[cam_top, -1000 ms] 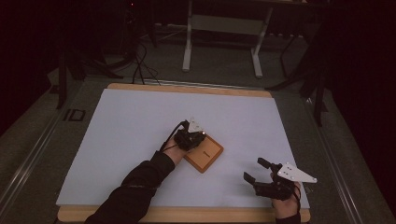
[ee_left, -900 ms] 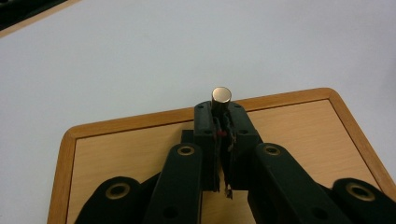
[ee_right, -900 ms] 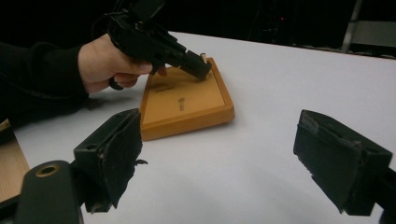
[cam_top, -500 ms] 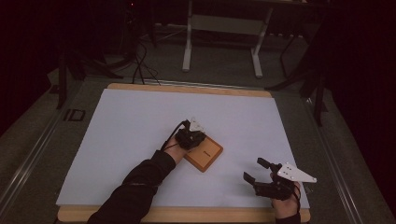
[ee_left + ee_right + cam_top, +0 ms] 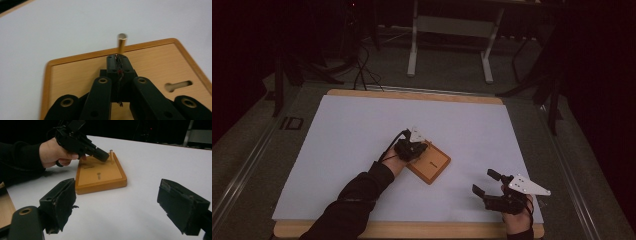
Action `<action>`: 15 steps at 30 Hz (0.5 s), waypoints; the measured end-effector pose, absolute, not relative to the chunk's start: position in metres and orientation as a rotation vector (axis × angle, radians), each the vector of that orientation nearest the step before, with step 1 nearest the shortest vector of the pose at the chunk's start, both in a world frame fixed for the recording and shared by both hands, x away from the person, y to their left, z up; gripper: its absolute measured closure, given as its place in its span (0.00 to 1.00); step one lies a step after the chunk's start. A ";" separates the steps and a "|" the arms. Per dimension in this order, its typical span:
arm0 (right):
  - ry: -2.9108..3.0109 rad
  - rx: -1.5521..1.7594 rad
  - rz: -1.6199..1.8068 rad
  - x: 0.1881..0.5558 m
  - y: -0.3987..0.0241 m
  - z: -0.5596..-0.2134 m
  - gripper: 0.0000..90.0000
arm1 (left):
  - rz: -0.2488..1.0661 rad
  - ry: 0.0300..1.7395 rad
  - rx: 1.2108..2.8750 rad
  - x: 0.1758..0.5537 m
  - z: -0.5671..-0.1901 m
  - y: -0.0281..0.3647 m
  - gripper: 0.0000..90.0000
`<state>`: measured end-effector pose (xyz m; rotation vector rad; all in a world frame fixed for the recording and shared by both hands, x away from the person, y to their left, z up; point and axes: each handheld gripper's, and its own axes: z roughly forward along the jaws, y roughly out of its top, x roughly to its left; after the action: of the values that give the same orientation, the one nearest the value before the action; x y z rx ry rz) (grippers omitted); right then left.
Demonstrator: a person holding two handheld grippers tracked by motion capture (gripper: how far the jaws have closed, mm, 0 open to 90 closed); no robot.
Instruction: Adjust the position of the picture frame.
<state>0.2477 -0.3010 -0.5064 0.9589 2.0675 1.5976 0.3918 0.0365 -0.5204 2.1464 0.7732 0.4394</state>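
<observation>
Brass pin (image 5: 122, 45) upright (long axis vert.) — on wooden board (image 5: 155, 62).

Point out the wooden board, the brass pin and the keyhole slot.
wooden board (image 5: 435, 167), high view, on its bare top face.
brass pin (image 5: 121, 44), left gripper view, on the shaft just below its round tip.
keyhole slot (image 5: 178, 86), left gripper view, on the middle of the cut-out.

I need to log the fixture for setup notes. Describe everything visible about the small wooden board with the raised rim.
The small wooden board is a square, light-wood panel framed by a darker orange raised rim with rounded corners. It lies flat on the white table sheet, turned diagonally to its edges. Its face has a keyhole-shaped slot. A thin brass-coloured peg stands upright near one edge. The left gripper hangs over the board with jaws closed beside the peg; whether they touch it is unclear.
</observation>
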 end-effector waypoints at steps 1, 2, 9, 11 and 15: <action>2.069 0.960 1.598 0.248 -0.301 -0.506 0.17 | 0.441 0.789 2.140 0.394 -0.519 0.039 1.00; 2.070 0.960 1.598 0.247 -0.300 -0.506 0.17 | 0.446 0.798 2.131 0.396 -0.518 0.042 1.00; 2.071 0.962 1.600 0.248 -0.301 -0.506 0.17 | 0.469 0.840 2.118 0.414 -0.515 0.047 1.00; 2.069 0.961 1.602 0.248 -0.301 -0.506 0.17 | 0.463 0.851 2.117 0.421 -0.515 0.047 1.00; 2.070 0.966 1.607 0.248 -0.302 -0.506 0.17 | 0.466 0.863 2.129 0.433 -0.516 0.045 1.00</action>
<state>0.2476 -0.3016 -0.5064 0.9656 2.0699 1.6071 0.4333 0.0448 -0.5158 2.1294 0.8633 0.4658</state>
